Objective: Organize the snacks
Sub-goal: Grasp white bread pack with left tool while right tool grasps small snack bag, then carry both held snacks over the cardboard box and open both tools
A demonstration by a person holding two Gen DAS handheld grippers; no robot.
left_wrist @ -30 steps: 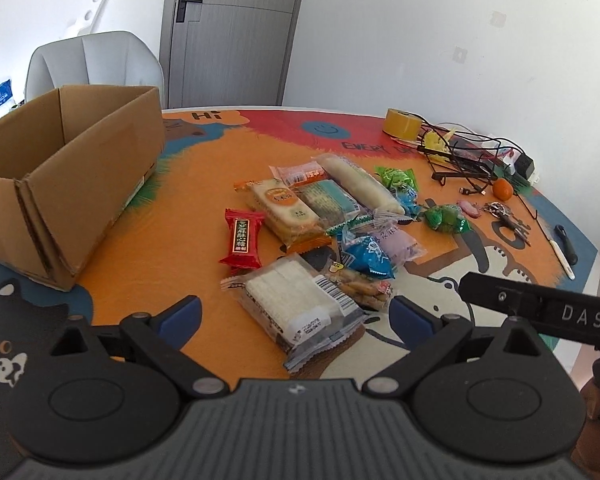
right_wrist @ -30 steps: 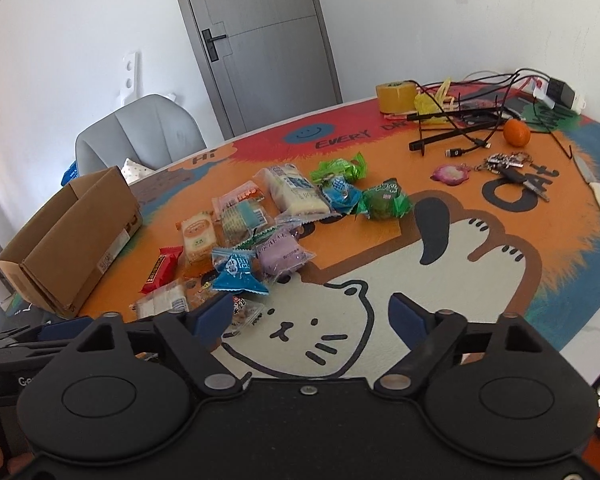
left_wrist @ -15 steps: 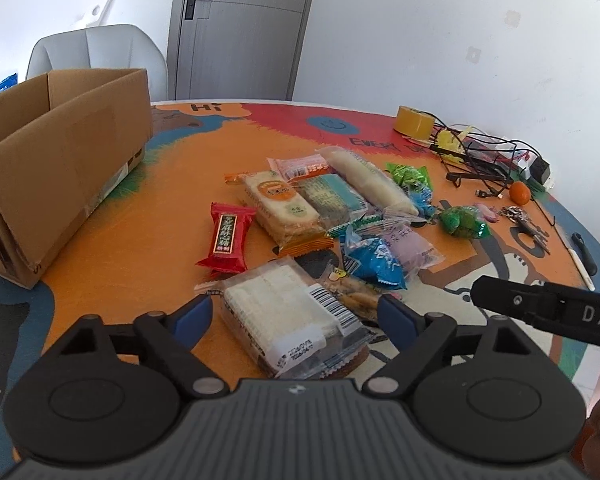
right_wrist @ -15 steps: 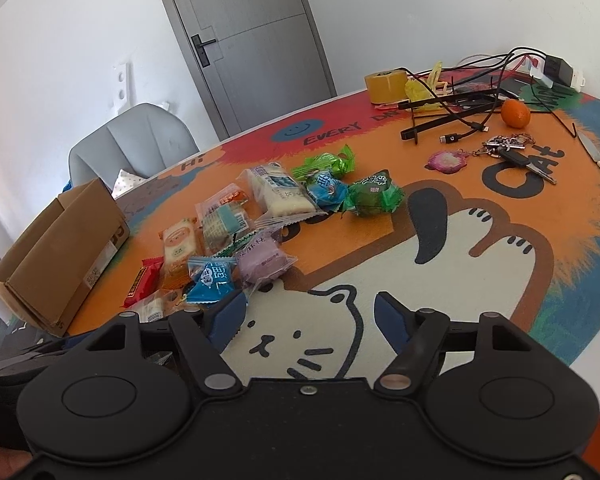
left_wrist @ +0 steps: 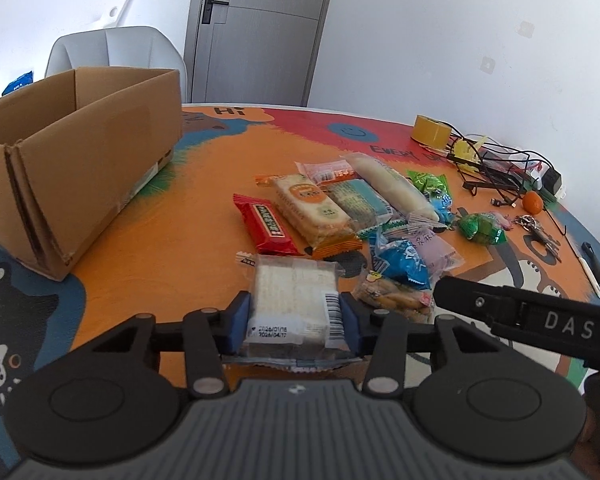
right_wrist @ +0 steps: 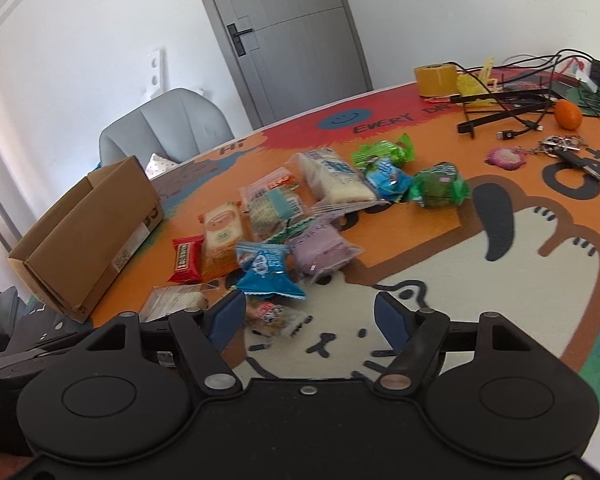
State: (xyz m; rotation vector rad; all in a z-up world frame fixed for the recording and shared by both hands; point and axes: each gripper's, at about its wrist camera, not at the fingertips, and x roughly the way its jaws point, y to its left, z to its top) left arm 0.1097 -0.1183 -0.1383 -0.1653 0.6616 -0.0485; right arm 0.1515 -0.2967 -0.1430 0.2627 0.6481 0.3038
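My left gripper (left_wrist: 294,322) is shut on the clear pack of white wafers (left_wrist: 292,300), its blue pads pressing both long sides near the table. Behind it lie a red bar (left_wrist: 266,224), an orange cracker pack (left_wrist: 312,208), a blue candy bag (left_wrist: 400,260) and several more snacks. The open cardboard box (left_wrist: 84,160) stands at the left. My right gripper (right_wrist: 310,320) is open and empty above the cat mat, just behind a small biscuit pack (right_wrist: 274,316) and the blue candy bag (right_wrist: 266,268). The wafer pack (right_wrist: 176,300) shows at its left.
A tape roll (left_wrist: 430,132), tangled cables (left_wrist: 496,164), an orange (left_wrist: 533,202), keys (left_wrist: 538,230) and a knife (left_wrist: 592,268) lie at the right of the table. A grey chair (left_wrist: 112,52) and a door (left_wrist: 256,32) are behind.
My left gripper moved forward and closed its fingers on the white wafer pack. My right gripper came lower and closer to the snack pile and stays open.
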